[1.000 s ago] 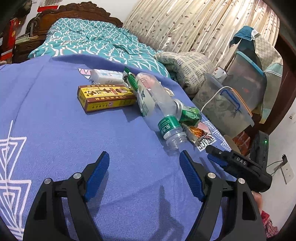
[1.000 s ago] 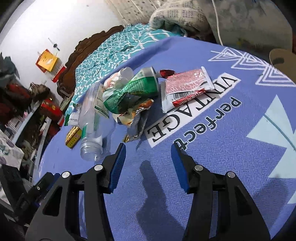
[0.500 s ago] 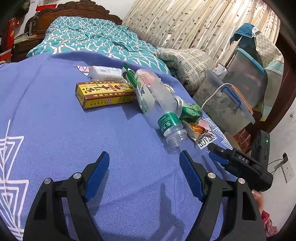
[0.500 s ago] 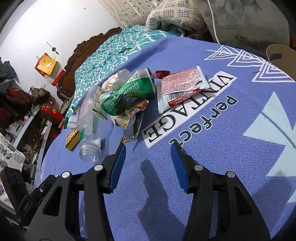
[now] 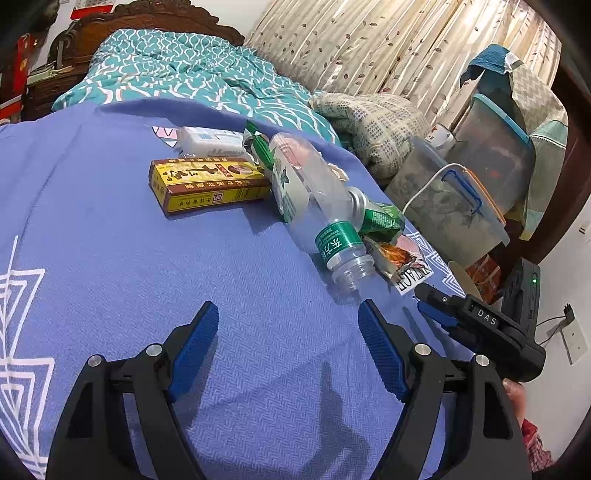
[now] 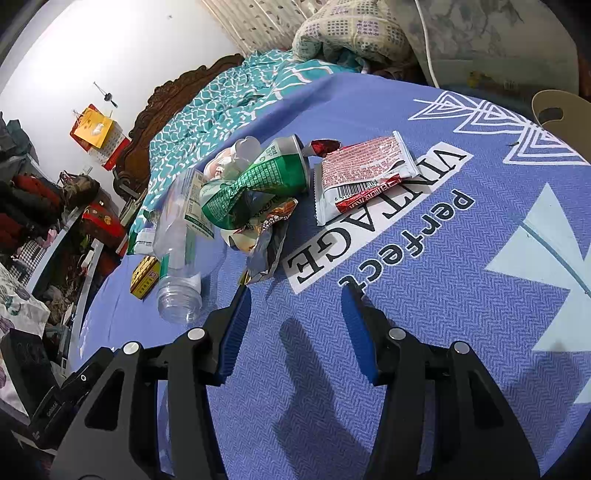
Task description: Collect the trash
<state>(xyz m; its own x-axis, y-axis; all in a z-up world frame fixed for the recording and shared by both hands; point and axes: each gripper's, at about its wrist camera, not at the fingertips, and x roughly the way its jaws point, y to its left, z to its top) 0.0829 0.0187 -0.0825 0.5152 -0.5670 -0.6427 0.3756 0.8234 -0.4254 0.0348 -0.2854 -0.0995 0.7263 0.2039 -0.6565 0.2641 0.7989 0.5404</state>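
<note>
Trash lies in a heap on the blue bedspread (image 5: 110, 236). An empty clear plastic bottle (image 5: 317, 206) (image 6: 179, 258) lies on its side, its open mouth toward me. Beside it are a crushed green can (image 6: 255, 184) (image 5: 376, 218), a crumpled snack wrapper (image 6: 266, 236) (image 5: 395, 254), a red and white packet (image 6: 362, 177), a yellow box (image 5: 207, 184) (image 6: 146, 278) and a white pack (image 5: 210, 140). My left gripper (image 5: 288, 325) hangs open over bare cloth short of the bottle. My right gripper (image 6: 295, 310) is open just short of the wrapper, and appears at the right in the left wrist view (image 5: 424, 299).
A teal patterned quilt (image 5: 192, 85) and a carved wooden headboard (image 5: 147, 18) lie beyond the heap. Clear storage bins (image 5: 454, 210) with a white cable, a folded blanket (image 5: 373, 122) and curtains stand past the bed's far side. Cluttered shelves (image 6: 44, 229) line the wall.
The views shift slightly, so the trash heap sits a little farther up in both. No item was touched, and both grippers keep the same opening.
</note>
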